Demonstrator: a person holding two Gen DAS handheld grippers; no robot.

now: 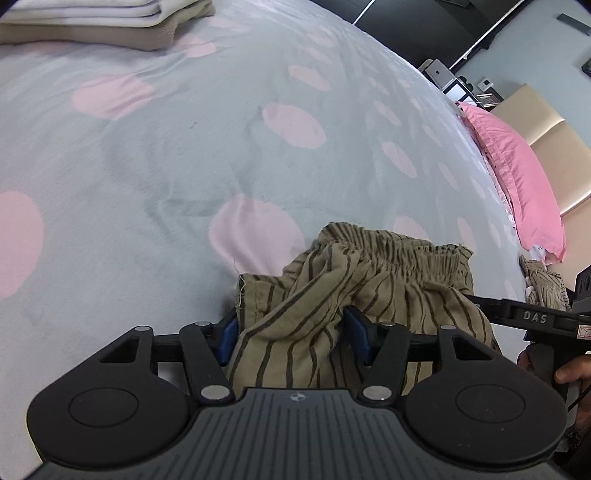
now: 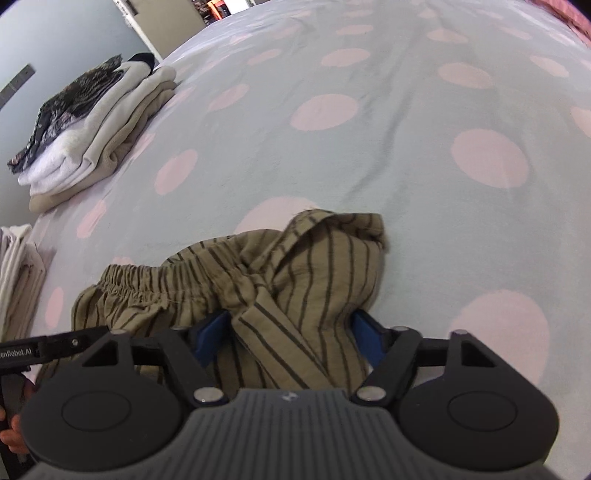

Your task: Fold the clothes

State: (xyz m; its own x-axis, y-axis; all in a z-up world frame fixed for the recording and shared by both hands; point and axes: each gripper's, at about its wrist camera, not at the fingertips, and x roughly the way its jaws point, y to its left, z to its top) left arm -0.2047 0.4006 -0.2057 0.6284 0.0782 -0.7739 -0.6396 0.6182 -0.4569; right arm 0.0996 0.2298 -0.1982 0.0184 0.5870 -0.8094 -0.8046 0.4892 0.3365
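Note:
A crumpled olive garment with dark stripes (image 1: 388,273) and a gathered elastic waistband lies on the pale bedspread with pink dots (image 1: 166,155). My left gripper (image 1: 291,338) stands open with a fold of this cloth lying loosely between its blue pads. In the right wrist view the same garment (image 2: 325,266) is bunched up. My right gripper (image 2: 290,339) is open too, astride another fold. A black finger of the right tool (image 1: 532,317) reaches in beside the garment, and a hand holds that tool.
A stack of folded clothes (image 2: 92,122) sits at the far left of the bed, also seen as a folded stack (image 1: 92,26). A pink pillow (image 1: 517,177) lies along the right edge. Another striped piece (image 1: 543,284) rests beyond the garment. More pale folded cloth (image 2: 14,273) lies at the left.

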